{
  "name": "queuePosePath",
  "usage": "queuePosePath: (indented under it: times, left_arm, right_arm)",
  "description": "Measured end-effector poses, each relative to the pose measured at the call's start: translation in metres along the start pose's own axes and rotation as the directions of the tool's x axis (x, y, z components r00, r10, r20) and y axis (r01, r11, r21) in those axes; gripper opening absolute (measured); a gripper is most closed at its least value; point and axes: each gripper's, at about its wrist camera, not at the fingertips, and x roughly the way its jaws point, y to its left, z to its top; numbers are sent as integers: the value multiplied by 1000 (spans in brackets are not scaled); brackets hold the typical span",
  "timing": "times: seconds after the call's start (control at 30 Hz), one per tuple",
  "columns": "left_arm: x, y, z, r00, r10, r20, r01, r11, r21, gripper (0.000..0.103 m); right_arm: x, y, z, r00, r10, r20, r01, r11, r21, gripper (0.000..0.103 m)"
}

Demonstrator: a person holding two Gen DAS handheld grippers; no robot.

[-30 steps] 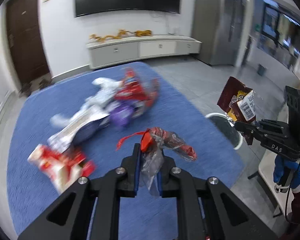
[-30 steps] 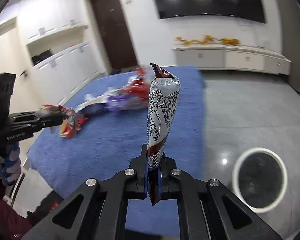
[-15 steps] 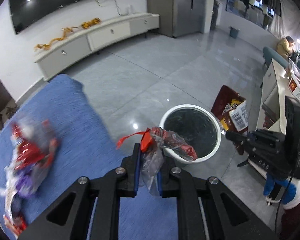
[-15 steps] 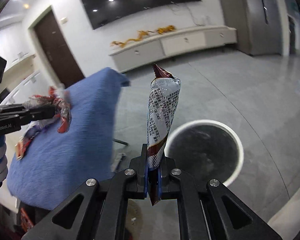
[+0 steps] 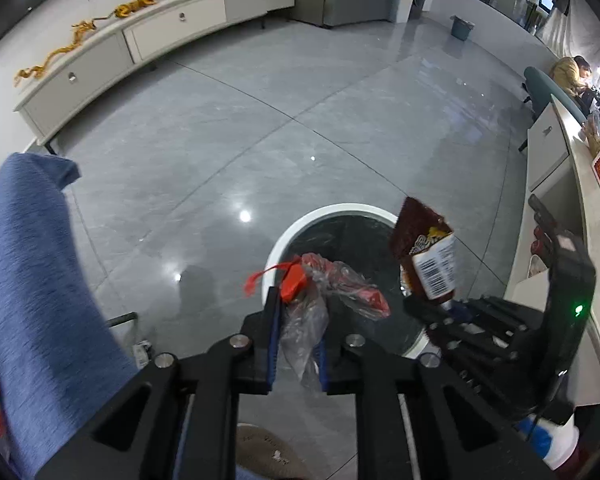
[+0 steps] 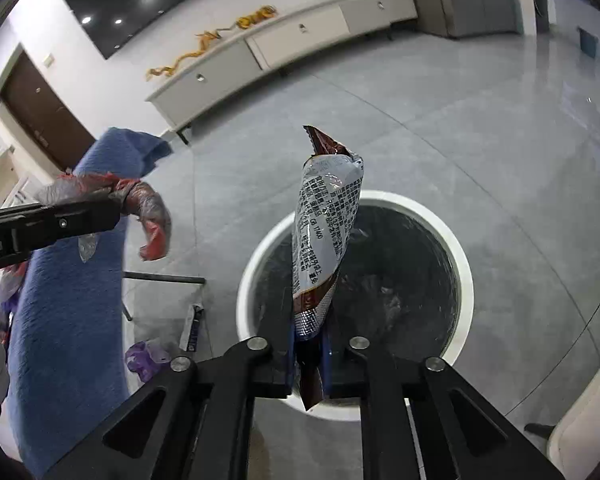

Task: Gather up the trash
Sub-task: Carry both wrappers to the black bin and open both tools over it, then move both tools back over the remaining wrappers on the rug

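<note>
Right wrist view: my right gripper [image 6: 308,354] is clenched on a brown and silver snack bag [image 6: 326,232], whose back panel carries dense print too small to read except "GB 17400". In the left wrist view the same bag [image 5: 428,258] shows a barcode label and yellow lettering I cannot make out. My left gripper [image 5: 296,338] pinches a crumpled clear and red plastic wrapper [image 5: 320,288]. Half a second ago both grippers were nearer the blue-covered table [image 5: 28,280]; now both pieces of trash hang above the round white-rimmed bin [image 6: 466,276] on the grey floor, the bin looms larger, and the table has slid to the left edge. A purple wrapper [image 6: 144,358] lies on the floor by the table.
</note>
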Motion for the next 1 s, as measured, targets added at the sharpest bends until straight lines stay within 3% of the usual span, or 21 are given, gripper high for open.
queuePosePath:
  times: [0.03,0.1,0.13,0.17,0.43,0.6,0.77,1.0]
  left_arm:
    - [5,1,2,1000,-5,-7,5,1000,-4,38]
    - [16,-1,5,1000,-19,-7,18,1000,-23,54]
    - [20,-2,8,1000,-23,-7,23,999,-31,56]
    - [25,-2,9,999,-36,-12,36,999,-39,56]
    - [22,-6,6,998,-58,9,58,997,-44,56]
    - [-21,-2,-6,992,-59,116,63,997,-35,56]
    - [-69,1,-23,987,-67,145,68,998,0,56]
    - [-152,39,-61,963,-82,256,97,994,-48,59]
  right_arm:
    - [5,-3,0,1000,-9,-6,9,1000,10,18]
    - [13,-12,-2,1000,-26,-14,26,999,26,26]
    - [15,-15,-4,999,-34,-17,34,999,35,36]
    - [16,-18,-7,999,-41,-17,42,998,44,43]
    - [12,-29,-14,997,-77,-22,79,994,69,45]
    - [-3,-23,-15,998,-66,5,65,995,72,45]
    - [-36,-1,-14,998,-33,58,31,999,41,45]
    - [-100,49,-2,987,5,161,3,999,-49,46]
